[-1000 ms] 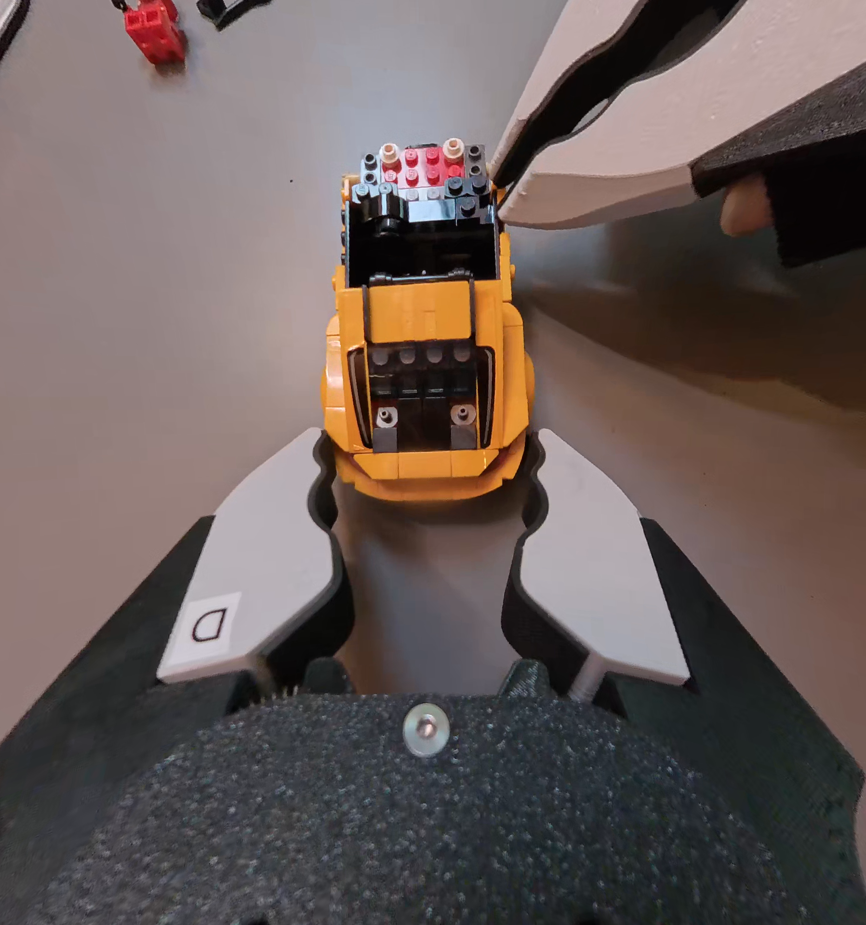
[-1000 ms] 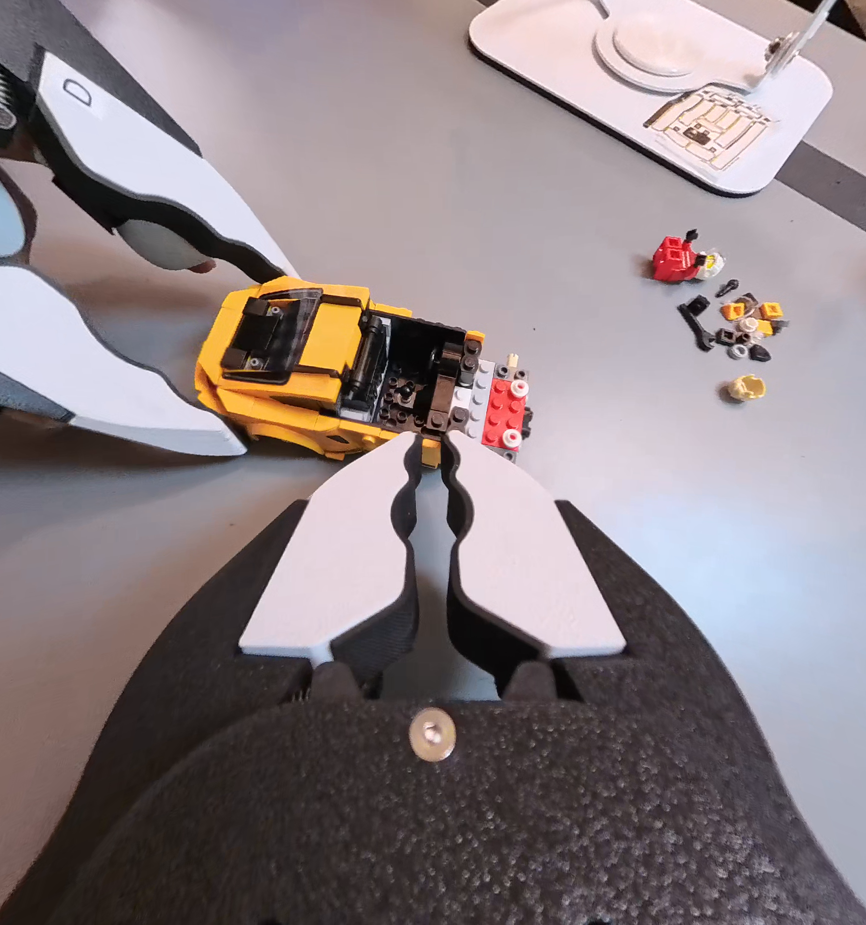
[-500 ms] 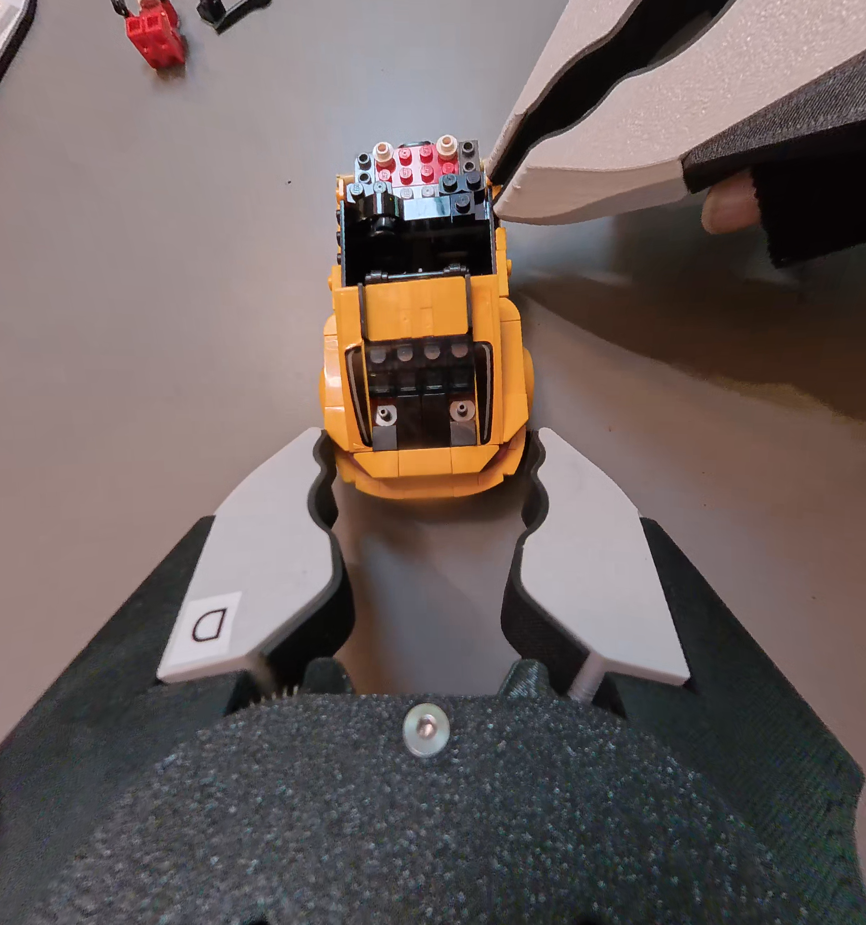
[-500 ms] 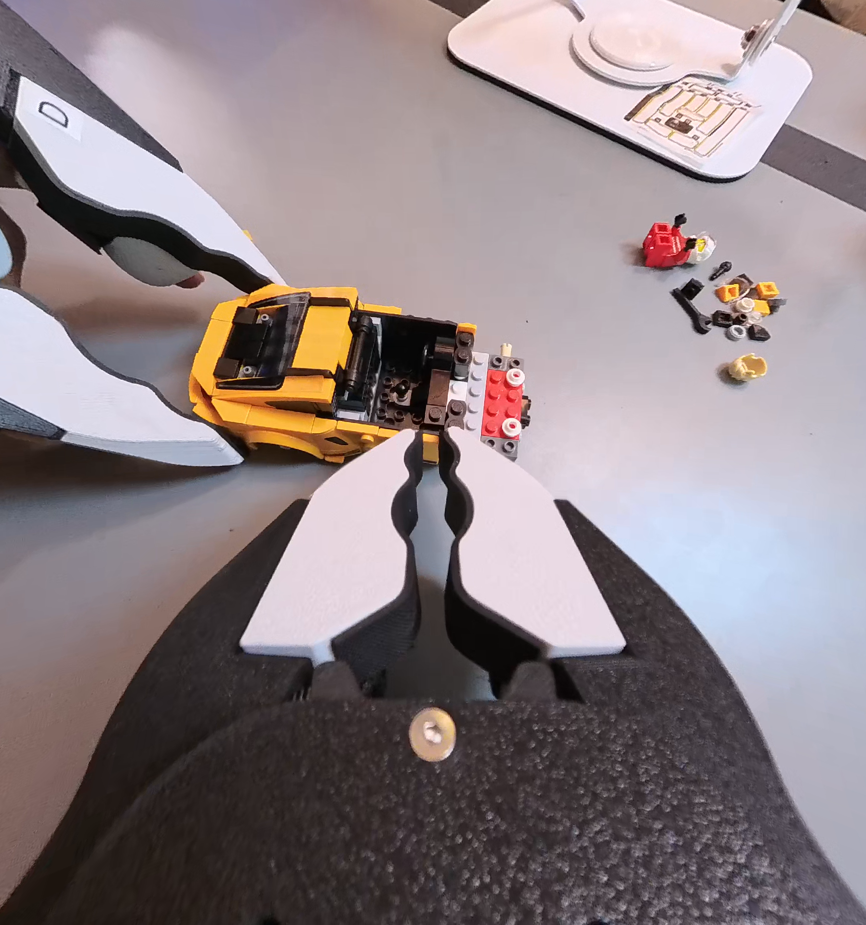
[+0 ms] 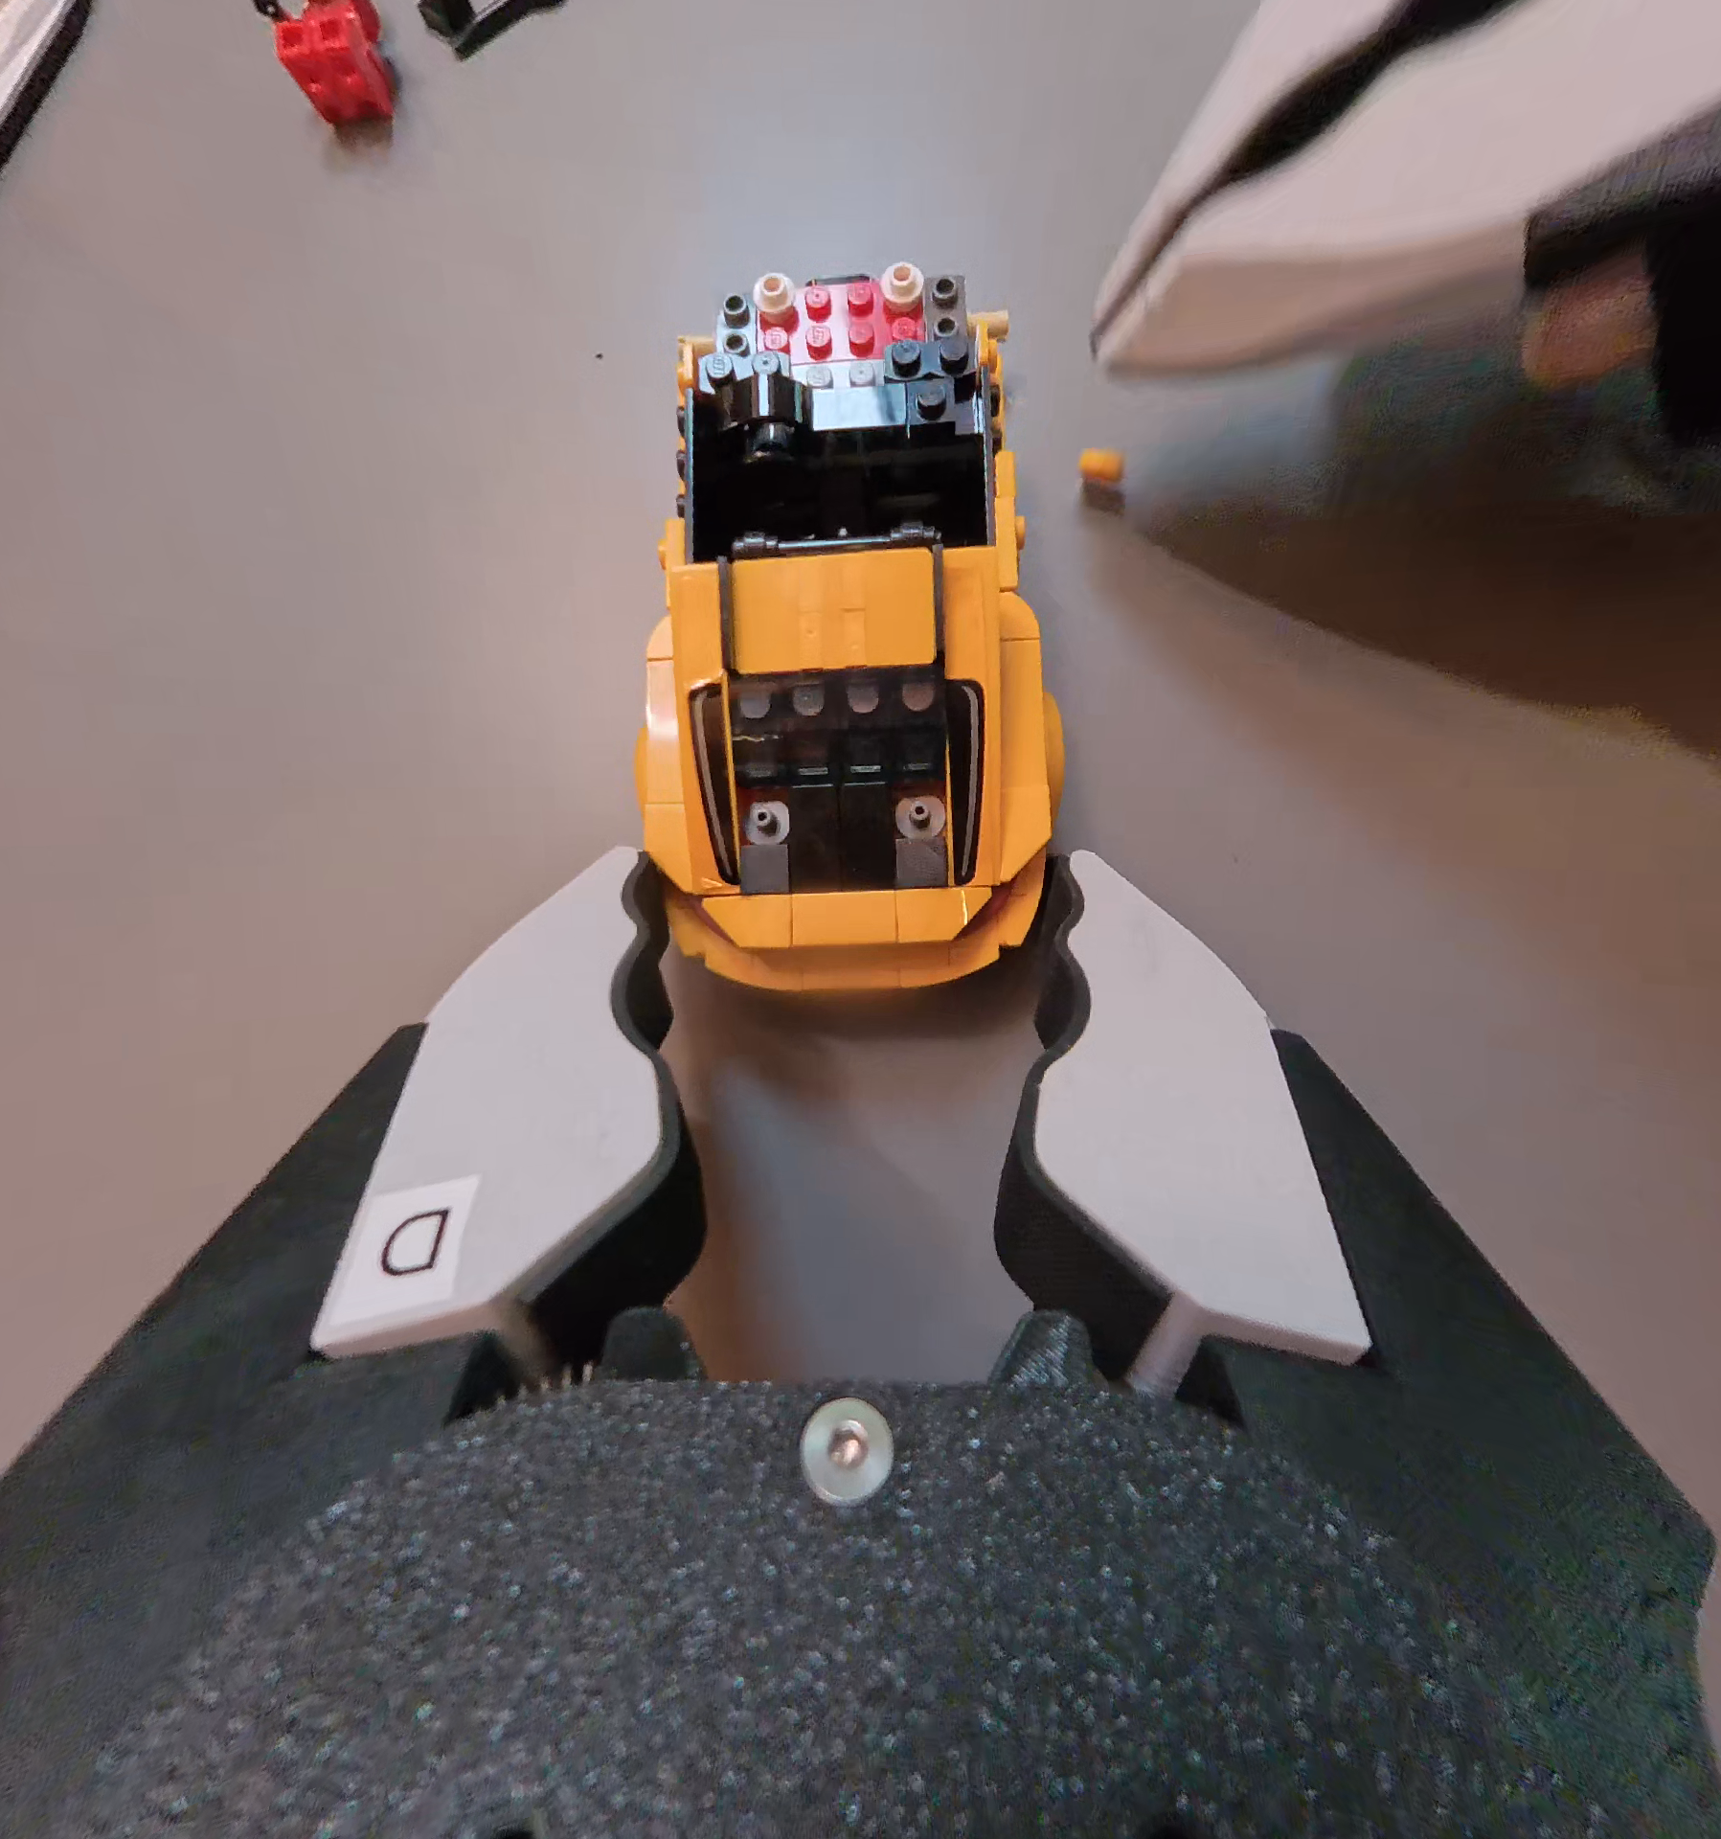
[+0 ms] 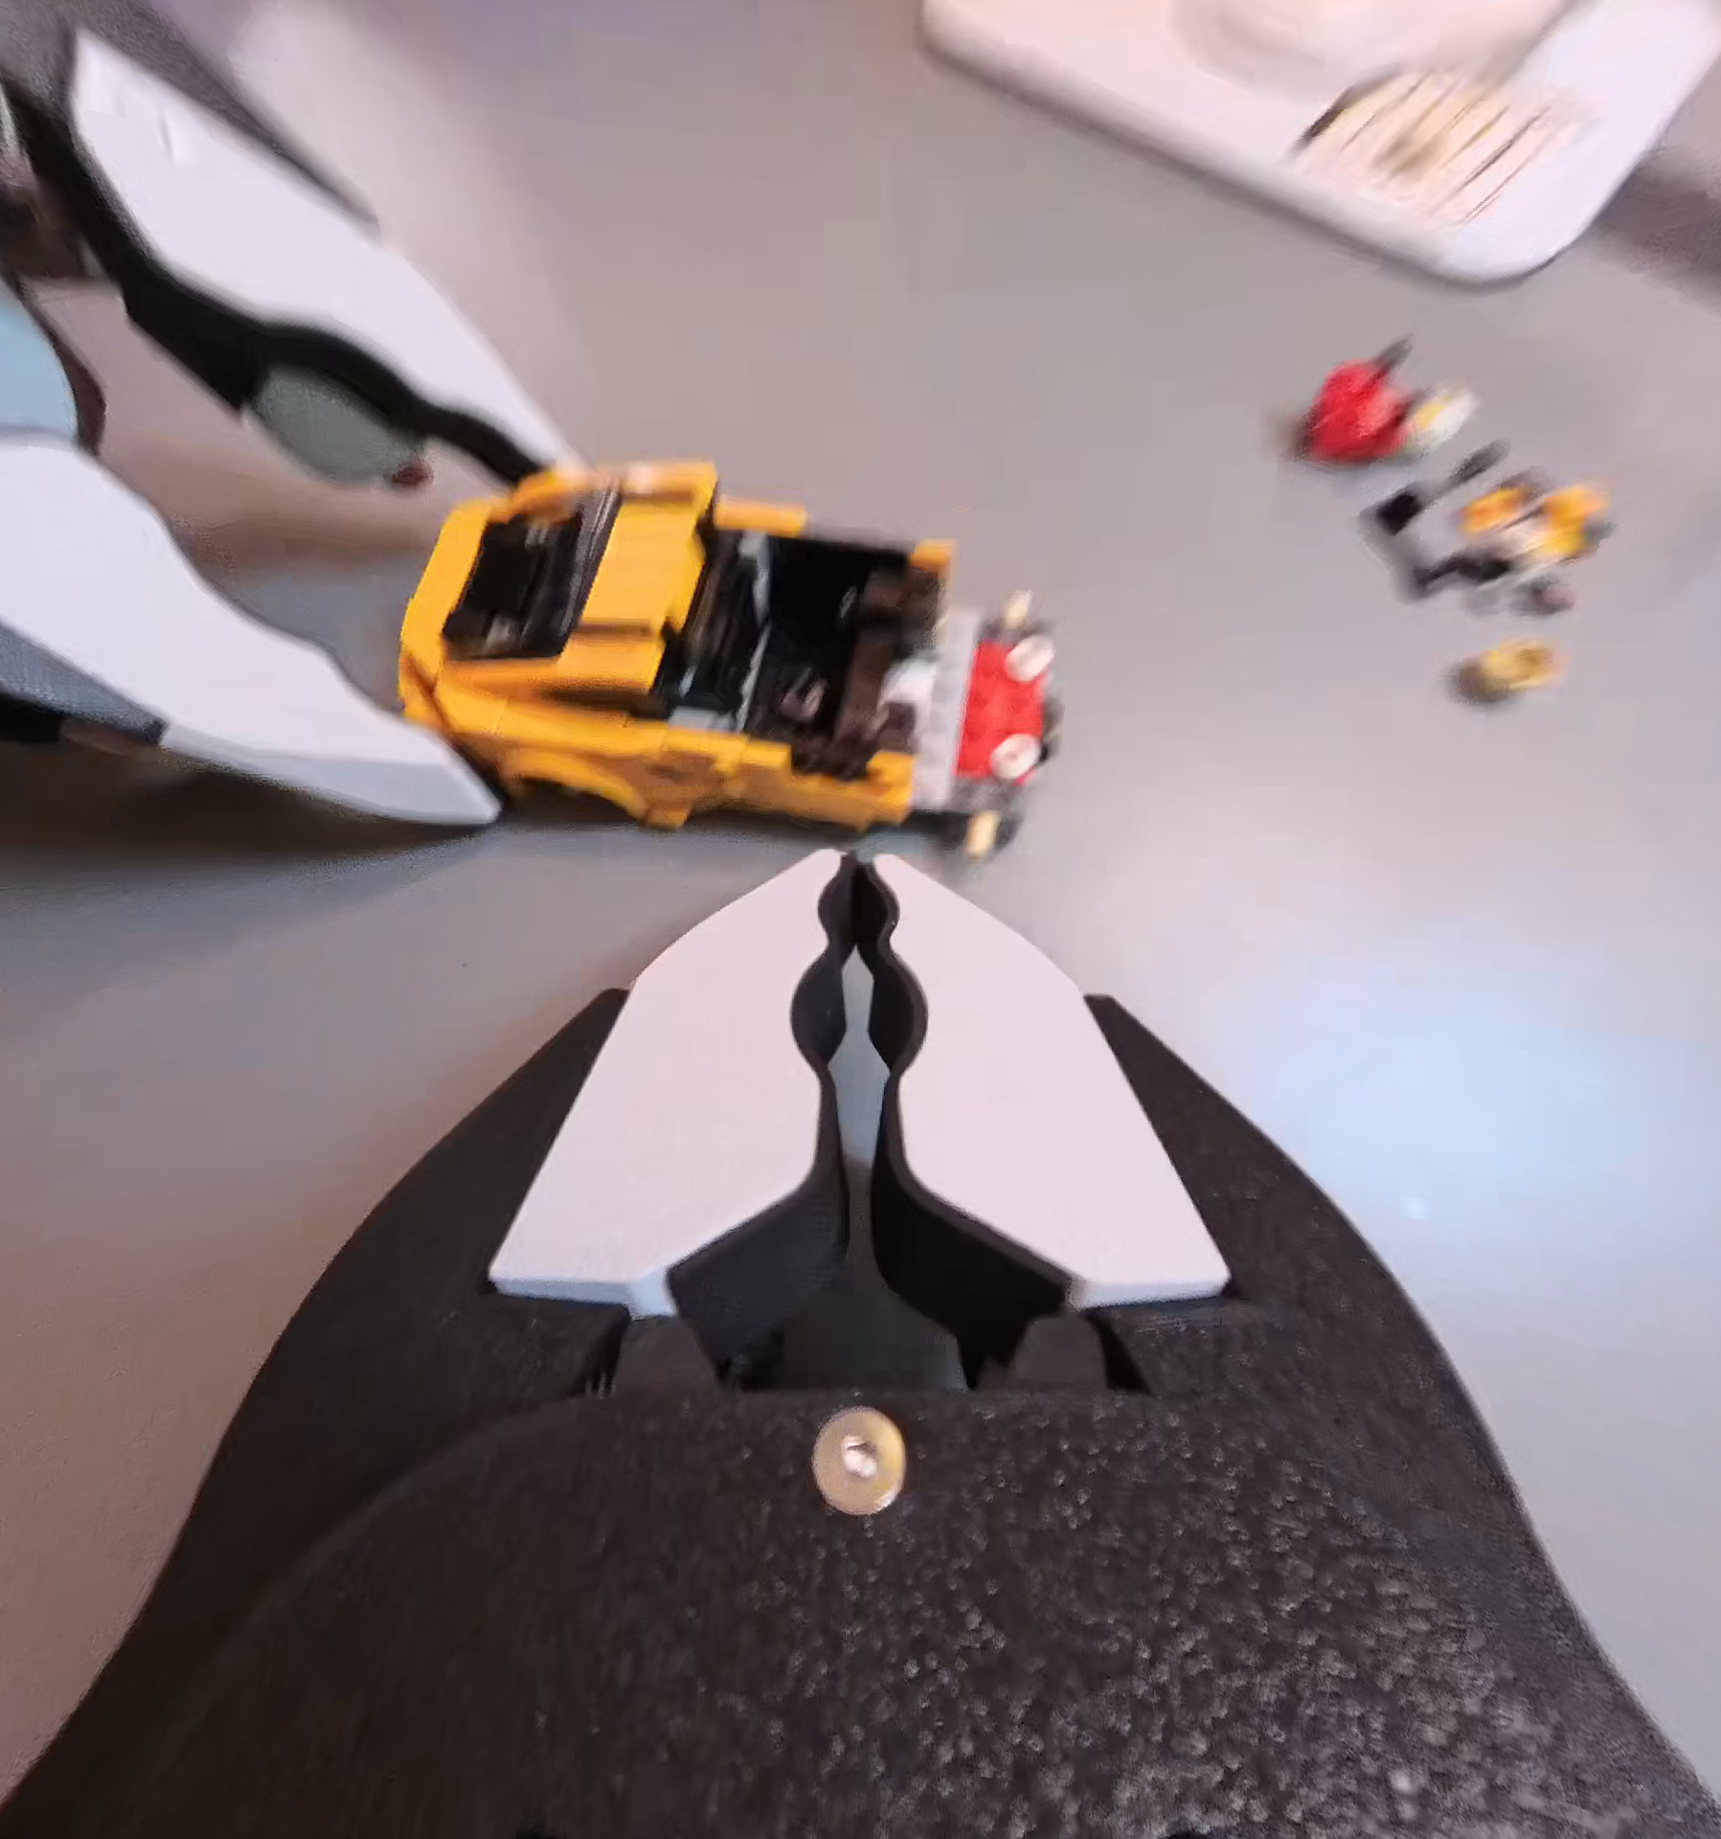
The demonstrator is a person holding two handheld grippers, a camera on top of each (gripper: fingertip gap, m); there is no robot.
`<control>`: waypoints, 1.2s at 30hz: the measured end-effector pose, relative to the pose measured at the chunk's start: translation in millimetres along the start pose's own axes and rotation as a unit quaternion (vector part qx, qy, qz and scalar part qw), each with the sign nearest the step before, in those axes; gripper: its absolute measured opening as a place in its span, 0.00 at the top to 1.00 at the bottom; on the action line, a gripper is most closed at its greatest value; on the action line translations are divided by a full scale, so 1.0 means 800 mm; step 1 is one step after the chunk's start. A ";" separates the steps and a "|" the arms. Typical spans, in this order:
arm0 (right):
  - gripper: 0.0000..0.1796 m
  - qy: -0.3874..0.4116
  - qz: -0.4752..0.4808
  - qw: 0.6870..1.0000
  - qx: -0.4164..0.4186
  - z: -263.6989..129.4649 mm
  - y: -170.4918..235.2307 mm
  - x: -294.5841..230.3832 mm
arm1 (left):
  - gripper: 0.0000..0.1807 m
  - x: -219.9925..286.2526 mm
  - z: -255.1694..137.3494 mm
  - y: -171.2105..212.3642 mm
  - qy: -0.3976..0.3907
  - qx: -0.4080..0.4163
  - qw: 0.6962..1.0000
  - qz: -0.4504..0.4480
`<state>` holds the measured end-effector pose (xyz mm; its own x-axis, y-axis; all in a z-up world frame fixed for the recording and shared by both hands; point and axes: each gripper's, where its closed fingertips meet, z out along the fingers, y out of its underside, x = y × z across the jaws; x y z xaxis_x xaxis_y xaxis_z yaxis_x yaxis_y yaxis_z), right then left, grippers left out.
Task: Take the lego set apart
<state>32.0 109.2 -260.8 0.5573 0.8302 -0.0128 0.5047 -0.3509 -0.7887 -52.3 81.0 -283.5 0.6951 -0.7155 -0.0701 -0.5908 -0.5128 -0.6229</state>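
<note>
A yellow lego car (image 5: 851,637) with an open black cabin and a red studded rear plate sits on the grey table; it also shows, blurred, in the right wrist view (image 6: 677,637). My left gripper (image 5: 851,896) is shut on the car's near end, one finger on each side. My right gripper (image 6: 851,868) is shut with its tips together and nothing visible between them, a short way off the car's side. It shows blurred at the upper right of the left wrist view (image 5: 1334,229). A small orange piece (image 5: 1100,465) lies loose on the table beside the car.
A red lego piece (image 6: 1354,418), a pile of small loose parts (image 6: 1503,522) and a round yellow piece (image 6: 1513,672) lie to the right. A white board (image 6: 1433,149) lies at the far right. The red piece also shows in the left wrist view (image 5: 334,70). Some 10 centimeters of space lies between my two pairs of fingers.
My right gripper has pulled back from the car's side and its tips have closed fully. A small orange piece now lies on the table beside the car. The left gripper has held still.
</note>
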 end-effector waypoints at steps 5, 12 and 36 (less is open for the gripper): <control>1.00 -0.005 -0.003 1.000 0.020 -0.005 -0.007 0.003 | 0.60 0.002 0.000 -0.001 0.005 0.002 1.000 0.000; 0.93 -0.041 -0.012 0.999 0.022 0.008 -0.014 -0.026 | 0.58 0.014 -0.003 -0.001 0.025 -0.001 0.999 0.022; 0.95 -0.061 0.075 0.995 0.008 0.007 -0.004 -0.034 | 0.60 0.020 -0.004 -0.012 0.009 0.024 0.999 0.035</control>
<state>12.0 90.3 -261.2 0.5411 0.8154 -0.2058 0.4108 -0.4699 -0.7813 -37.2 73.0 -276.3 0.6452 -0.7572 -0.1017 -0.6171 -0.4381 -0.6536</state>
